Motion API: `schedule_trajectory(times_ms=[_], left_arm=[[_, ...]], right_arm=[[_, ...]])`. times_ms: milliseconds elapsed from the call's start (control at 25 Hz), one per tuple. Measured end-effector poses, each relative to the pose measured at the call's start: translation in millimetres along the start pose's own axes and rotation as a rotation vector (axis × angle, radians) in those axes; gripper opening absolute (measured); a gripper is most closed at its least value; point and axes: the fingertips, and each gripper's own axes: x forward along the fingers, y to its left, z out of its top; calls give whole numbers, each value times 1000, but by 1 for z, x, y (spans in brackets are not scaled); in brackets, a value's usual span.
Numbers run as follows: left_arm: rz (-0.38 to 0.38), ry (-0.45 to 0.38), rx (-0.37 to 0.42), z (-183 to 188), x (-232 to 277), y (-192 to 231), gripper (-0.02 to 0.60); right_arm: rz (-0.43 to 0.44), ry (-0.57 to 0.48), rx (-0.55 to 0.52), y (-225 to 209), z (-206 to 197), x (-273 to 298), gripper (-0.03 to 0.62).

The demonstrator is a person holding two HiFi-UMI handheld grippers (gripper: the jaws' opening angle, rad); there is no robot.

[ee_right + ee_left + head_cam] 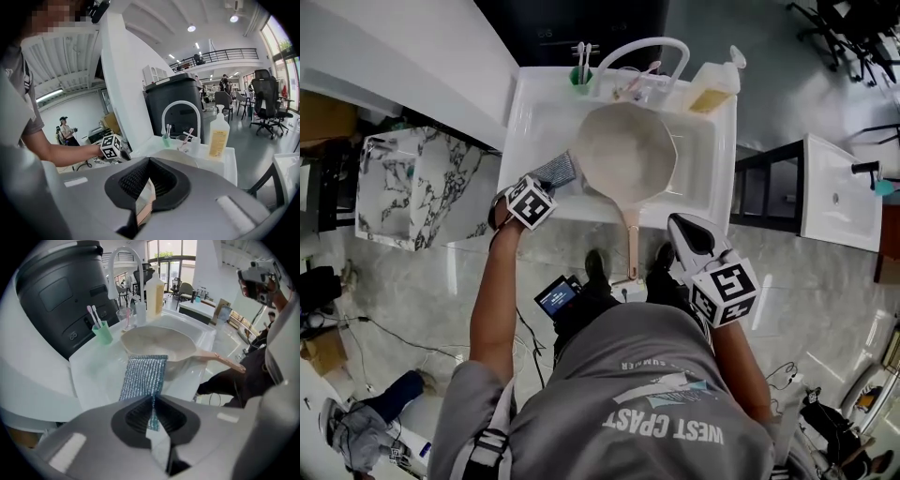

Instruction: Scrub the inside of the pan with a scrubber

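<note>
Polished grey floor tiles all round, and at 12 o'clock from the person stands a white sink (517,155), its arched white tap (642,45) at the back edge. A green cup of toothbrushes (580,82) sits at the sink's 11 o'clock corner and a yellowish soap bottle (713,88) at 1 o'clock. The pan (624,155), pale inside, sits right in the basin, its long pinkish handle (631,246) running out over the front rim toward 6 o'clock. Over to the left gripper (546,186), reaching in from 8 o'clock: its own view shows the jaws pinched almost together on the near end of the scrubber (143,376), a silvery-blue mesh pad sticking straight out ahead of the pads. The scrubber's far end lies at the pan's 9 o'clock rim, against the outer wall as its own view has it, though real contact is too close to call. The pan's inside is bare, with the scrubber not over it. Now the right gripper (678,223), held at 4 o'clock from the pan, just to the right of the handle and apart from it in the head view. Its jaws are drawn together with nothing clamped between the pads; only a pinkish sliver shows through the slit below them. A big black bin (61,291) stands behind the sink.
</note>
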Motion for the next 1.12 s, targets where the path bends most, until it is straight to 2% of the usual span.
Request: schedule_trajectory(times_ms=[360, 720, 840, 960, 1120], left_arm=[[5, 28, -64, -39, 20, 5, 29], [101, -3, -35, -53, 20, 16, 46], [111, -35, -36, -49, 12, 19, 57], [108, -90, -57, -41, 1, 21, 101], [137, -221, -122, -23, -35, 29, 113]], right_arm=[[-7, 5, -48, 26, 8, -7, 2], [-38, -4, -72, 39, 7, -26, 2], [-43, -7, -76, 42, 7, -29, 2], [-40, -9, -83, 47, 8, -31, 2], [-35, -23, -98, 54, 15, -32, 2]])
